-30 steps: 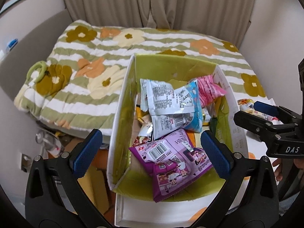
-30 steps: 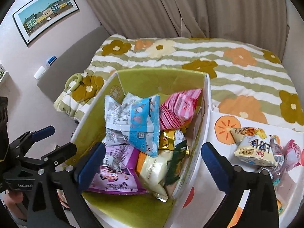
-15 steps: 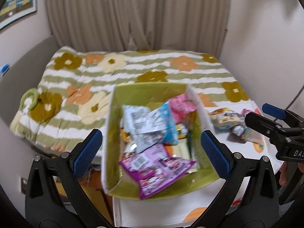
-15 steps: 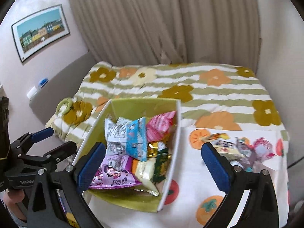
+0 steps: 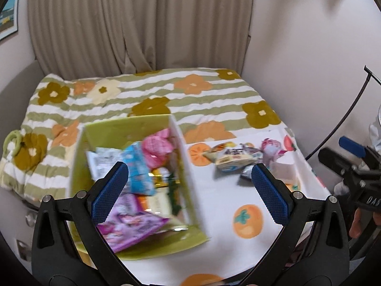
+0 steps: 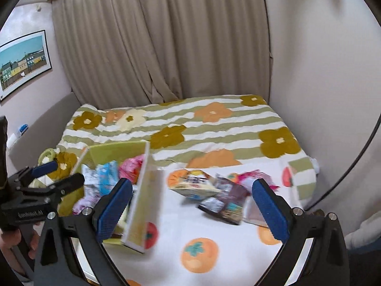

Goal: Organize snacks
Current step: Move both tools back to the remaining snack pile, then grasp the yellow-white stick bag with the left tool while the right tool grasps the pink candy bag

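Clearly, from the left wrist, the left gripper hangs wide and empty above the green box of packets, while loose snacks lie just beside it on the fruit-print cloth. From the right wrist, the right gripper, also spread with nothing held, would best drop squarely over one dark packet; bed and curtain sit behind.

I see a table under a white persimmon-print cloth, carrying a green box of snacks at 9 o'clock and a loose pile of snack packets at 1 o'clock.
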`<state>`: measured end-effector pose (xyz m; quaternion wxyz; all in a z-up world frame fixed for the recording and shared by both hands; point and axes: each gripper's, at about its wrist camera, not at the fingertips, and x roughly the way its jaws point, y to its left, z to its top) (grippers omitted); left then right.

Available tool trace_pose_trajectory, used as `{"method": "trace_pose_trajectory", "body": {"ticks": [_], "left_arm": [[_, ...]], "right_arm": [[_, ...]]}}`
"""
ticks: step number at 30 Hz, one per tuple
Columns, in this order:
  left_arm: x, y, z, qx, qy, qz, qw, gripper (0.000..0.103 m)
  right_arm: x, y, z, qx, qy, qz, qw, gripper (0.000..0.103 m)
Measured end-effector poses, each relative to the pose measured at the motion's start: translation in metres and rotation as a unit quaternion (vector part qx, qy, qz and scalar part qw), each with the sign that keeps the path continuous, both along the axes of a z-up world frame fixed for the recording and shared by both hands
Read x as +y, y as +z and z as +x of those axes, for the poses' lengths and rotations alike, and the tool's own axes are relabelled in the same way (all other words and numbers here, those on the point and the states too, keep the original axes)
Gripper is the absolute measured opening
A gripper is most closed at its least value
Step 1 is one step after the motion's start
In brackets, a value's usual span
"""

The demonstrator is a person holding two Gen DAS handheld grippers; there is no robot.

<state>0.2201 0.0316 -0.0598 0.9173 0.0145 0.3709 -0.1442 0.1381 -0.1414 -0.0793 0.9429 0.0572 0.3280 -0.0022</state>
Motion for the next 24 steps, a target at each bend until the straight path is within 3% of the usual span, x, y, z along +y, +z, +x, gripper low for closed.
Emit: {"method": "trace_pose_trajectory", "body": {"ticks": [12,24], "left_arm": [[-0.112,-0.029,0.033,0.042,0.050,-0.002,0.9979,0.103],[-0.156,-0.112,0.115,0.129,0.095,0.014,0.9871,0.103]], "right_arm": [[-0.112,-0.017,0.024,0.031,0.047,-0.032,0.998,0.101],[-0.172,-0.092,0.101,0.104,0.090,0.004,0.990,0.101]]}}
